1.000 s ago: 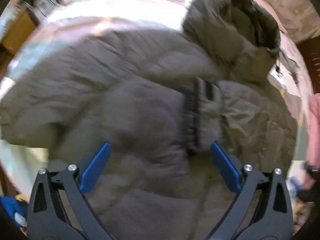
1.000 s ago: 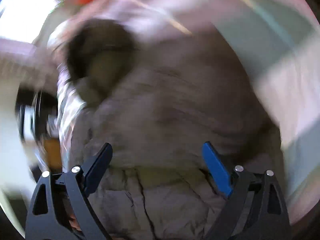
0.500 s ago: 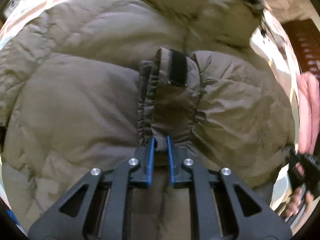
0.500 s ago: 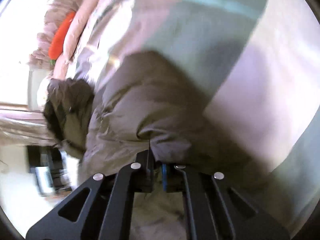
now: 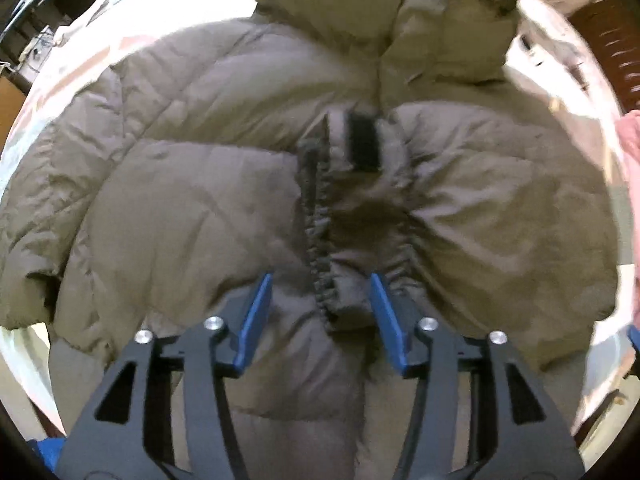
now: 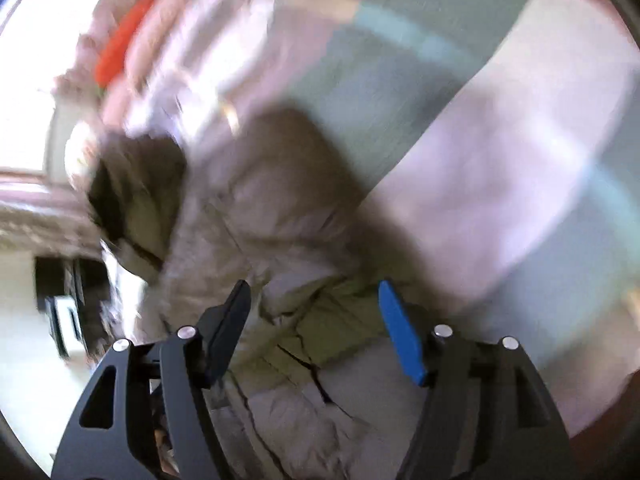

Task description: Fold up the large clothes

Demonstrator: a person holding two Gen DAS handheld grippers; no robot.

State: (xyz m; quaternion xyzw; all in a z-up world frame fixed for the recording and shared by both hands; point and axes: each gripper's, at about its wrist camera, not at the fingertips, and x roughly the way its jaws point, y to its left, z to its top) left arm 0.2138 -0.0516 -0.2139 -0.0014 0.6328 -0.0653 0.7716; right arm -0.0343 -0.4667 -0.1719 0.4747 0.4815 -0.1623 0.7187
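An olive-brown padded jacket (image 5: 192,208) lies spread on the bed, hood (image 5: 400,20) at the top. One sleeve is folded across its body, and the elastic cuff (image 5: 340,264) with a black strap (image 5: 362,140) points at my left gripper (image 5: 320,276). That gripper's jaws are opening; the cuff end lies loose between the blue fingers (image 5: 256,312). In the blurred right wrist view, my right gripper (image 6: 313,284) hovers over the jacket's (image 6: 280,200) side edge. Its jaws are opening too, with fabric below them and nothing pinched.
The bedcover (image 6: 500,160) has pale pink, teal and white blocks and stretches to the right of the jacket. An orange item (image 6: 120,44) lies far up the bed. Pink cloth (image 5: 632,160) shows at the right edge, and dark furniture (image 6: 60,300) beside the bed.
Both grippers shut on the jacket half a second ago, the left on the sleeve cuff, and have since let go. The right gripper has shifted sideways along the jacket's edge.
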